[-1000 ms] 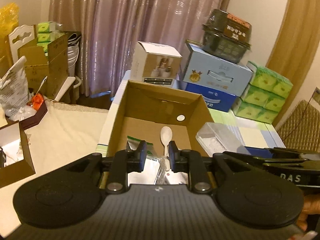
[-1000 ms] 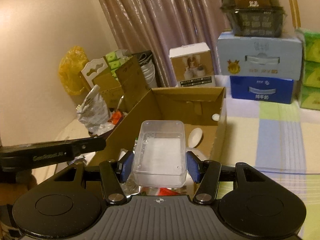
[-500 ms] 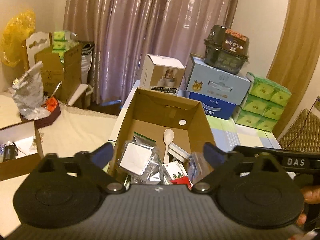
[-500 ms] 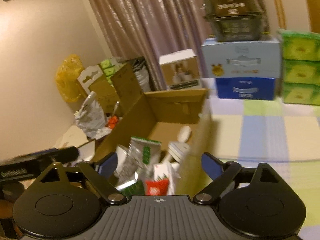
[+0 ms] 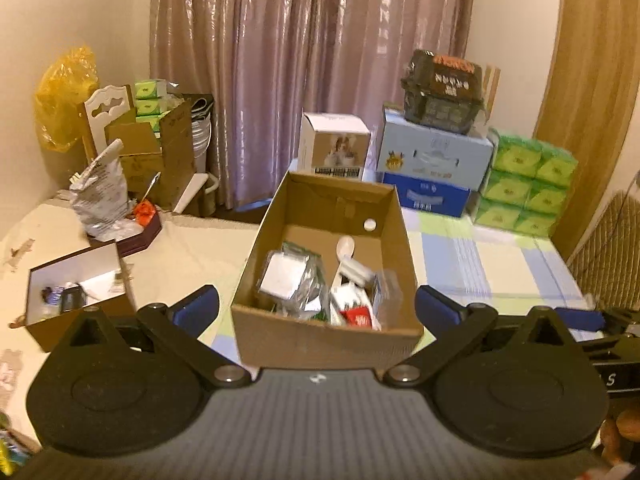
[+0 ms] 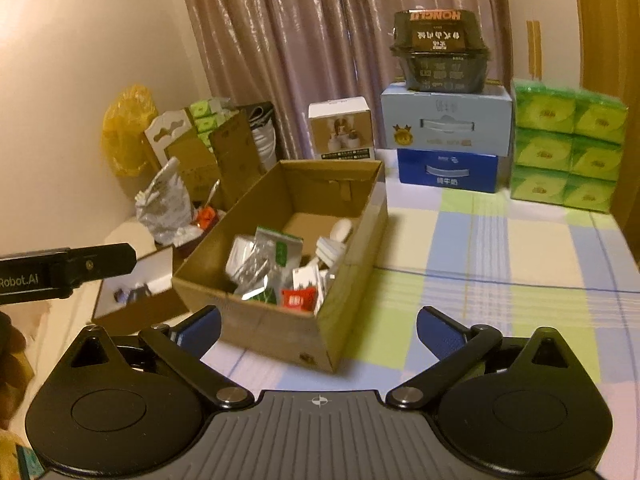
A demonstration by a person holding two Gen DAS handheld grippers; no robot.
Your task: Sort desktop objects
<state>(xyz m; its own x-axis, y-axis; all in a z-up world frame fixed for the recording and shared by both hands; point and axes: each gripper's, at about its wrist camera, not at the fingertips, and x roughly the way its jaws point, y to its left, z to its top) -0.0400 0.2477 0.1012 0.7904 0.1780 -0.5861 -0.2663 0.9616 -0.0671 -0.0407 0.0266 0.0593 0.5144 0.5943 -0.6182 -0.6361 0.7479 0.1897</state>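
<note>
An open cardboard box (image 5: 280, 340) stands on the table, also in the right wrist view (image 6: 280, 332). It holds foil packets (image 5: 288, 280), a white spoon (image 5: 345, 246), a red sachet (image 5: 357, 316) and small white packs. In the right wrist view the foil packets (image 6: 260, 264) and red sachet (image 6: 298, 298) show too. My left gripper (image 5: 317, 310) is open and empty, held back in front of the box's near wall. My right gripper (image 6: 319, 330) is open and empty, just before the box's near right corner.
A small brown box (image 5: 76, 292) with a white inside sits left of the cardboard box. Stacked blue cartons (image 6: 446, 136), green tissue packs (image 6: 568, 148) and a white carton (image 6: 342, 130) line the back. A checked cloth (image 6: 500, 260) covers the table on the right.
My right gripper opened and let go of the clear plastic container, then drew back. My left gripper opened from shut and pulled back from over the box.
</note>
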